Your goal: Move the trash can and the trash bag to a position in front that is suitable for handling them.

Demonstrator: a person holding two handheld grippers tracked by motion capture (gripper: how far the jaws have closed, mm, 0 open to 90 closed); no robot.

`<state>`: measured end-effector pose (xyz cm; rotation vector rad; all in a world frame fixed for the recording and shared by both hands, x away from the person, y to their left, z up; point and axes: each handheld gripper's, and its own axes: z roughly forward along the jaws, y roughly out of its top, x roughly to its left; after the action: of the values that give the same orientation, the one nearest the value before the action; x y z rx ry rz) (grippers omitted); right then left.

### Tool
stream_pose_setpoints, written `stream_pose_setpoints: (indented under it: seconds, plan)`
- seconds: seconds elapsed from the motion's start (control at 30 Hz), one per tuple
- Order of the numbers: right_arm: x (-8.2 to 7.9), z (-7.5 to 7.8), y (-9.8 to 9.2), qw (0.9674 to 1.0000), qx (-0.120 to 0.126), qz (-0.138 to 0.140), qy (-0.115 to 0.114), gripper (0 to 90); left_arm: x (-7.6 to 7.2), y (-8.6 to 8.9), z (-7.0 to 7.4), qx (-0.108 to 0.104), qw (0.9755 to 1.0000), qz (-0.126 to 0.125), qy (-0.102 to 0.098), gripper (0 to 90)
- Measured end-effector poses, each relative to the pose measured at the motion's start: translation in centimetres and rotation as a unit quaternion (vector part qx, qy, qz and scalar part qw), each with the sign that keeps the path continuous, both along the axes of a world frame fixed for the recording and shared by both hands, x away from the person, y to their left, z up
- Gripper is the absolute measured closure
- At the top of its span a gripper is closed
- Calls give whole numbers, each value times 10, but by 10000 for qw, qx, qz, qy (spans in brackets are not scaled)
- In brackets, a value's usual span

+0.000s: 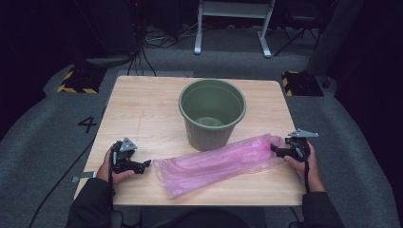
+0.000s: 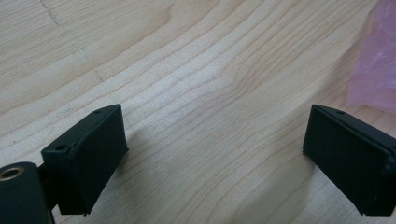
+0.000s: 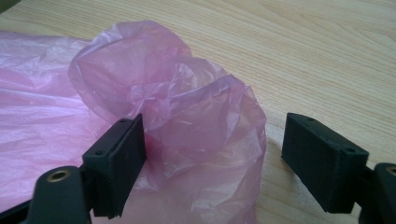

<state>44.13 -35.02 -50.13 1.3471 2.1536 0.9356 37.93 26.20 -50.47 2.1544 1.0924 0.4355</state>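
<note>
A long pink plastic bag [image 1: 218, 164] lies flat on the wooden table [image 1: 142, 114], just in front of a green bucket [image 1: 212, 113] that stands upright and looks empty. The bag is very thin and half transparent, so I judge it to be almost without weight, completely soft, and a little slippery; it will not keep any shape when it is lifted, and it will probably sag, stick to itself and catch the air. It can also tear if it is pulled hard against a corner. At the right end the film is gathered into a crumpled bunch [image 3: 187, 107], and this seems to me the best place to take it, because many layers are together there. The right tool [image 3: 212, 144] stands open around this bunch; one jaw touches the film, the other is apart from it, so nothing is pinched yet. The left tool [image 2: 215, 154] is open wide over bare wood, with the near end of the bag just beside it, and it holds nothing. To open the bag for the bucket, I think one loose edge layer must be taken, not the whole flat stack.
</note>
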Motion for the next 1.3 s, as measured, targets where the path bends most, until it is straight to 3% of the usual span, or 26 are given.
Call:
stream_pose_setpoints:
  seconds: [0.23, 0.4, 0.6, 0.87, 1.3]
  plan:
    - [-1, 1, -1, 10000, -33, 19, -18, 228, 0, 0, 0, 0, 10000, 2, -1, 59]
    - [-7, 10, -9, 9993, 330, 40, -162, 236, 0, 0, 0, 5, 10000, 4, -3, 59]
    - [-17, 27, -5, 9981, 366, 141, -465, 240, 0, 0, 0, 0, 10000, 11, 6, 59]
    - [-24, 50, 17, 9951, 360, 459, -795, 253, 0, 0, 0, 15, 10000, -9, -15, 59]
    - [-19, 59, 61, 9922, 325, 920, -775, 252, 0, 0, 0, 18, 10000, -9, -12, 58]
